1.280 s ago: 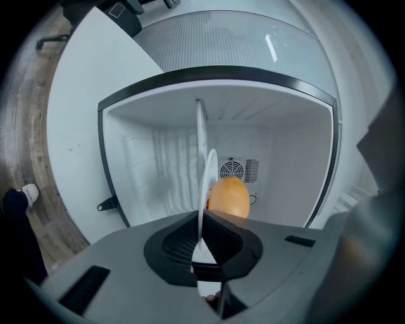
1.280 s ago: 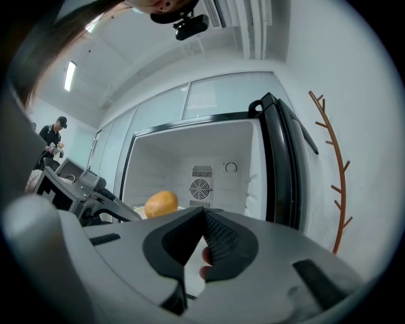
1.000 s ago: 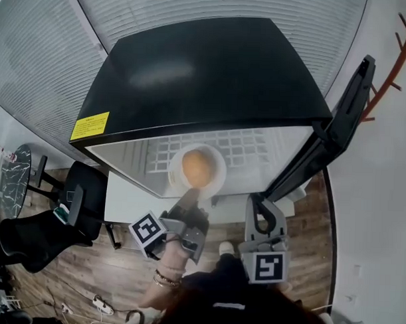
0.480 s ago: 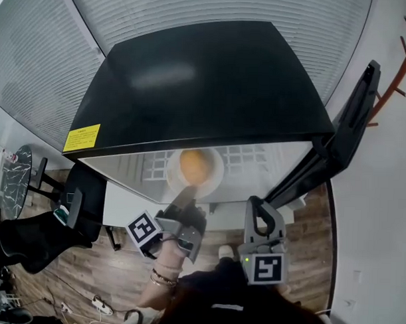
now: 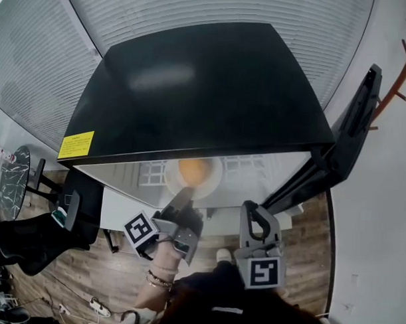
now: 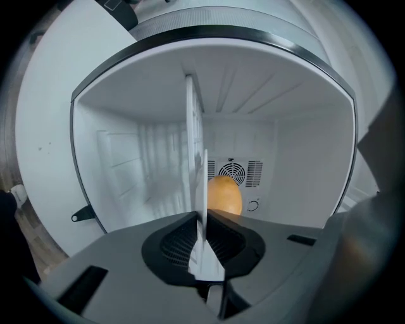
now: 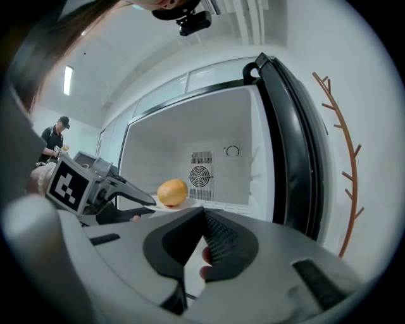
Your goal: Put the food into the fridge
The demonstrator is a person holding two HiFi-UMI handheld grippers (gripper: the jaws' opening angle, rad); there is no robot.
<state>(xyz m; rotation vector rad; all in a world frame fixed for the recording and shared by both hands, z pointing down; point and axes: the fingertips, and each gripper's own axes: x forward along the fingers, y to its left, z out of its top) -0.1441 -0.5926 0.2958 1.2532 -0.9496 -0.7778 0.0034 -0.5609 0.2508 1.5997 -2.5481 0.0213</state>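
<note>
Fruit on its white plate is already inside the open fridge, with the left gripper clamped on the plate's near rim and the right gripper closed on nothing, so releasing the plate and shutting the door seem to remain.

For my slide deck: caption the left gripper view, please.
Left tongs shut on a white plate by its rim, orange fruit aboard, inside the open fridge.

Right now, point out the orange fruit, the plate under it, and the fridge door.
orange fruit (image 5: 195, 169), head view, middle of its top.
plate (image 5: 216, 179), head view, bare right rim.
fridge door (image 7: 291, 145), right gripper view, dark inner edge.
</note>
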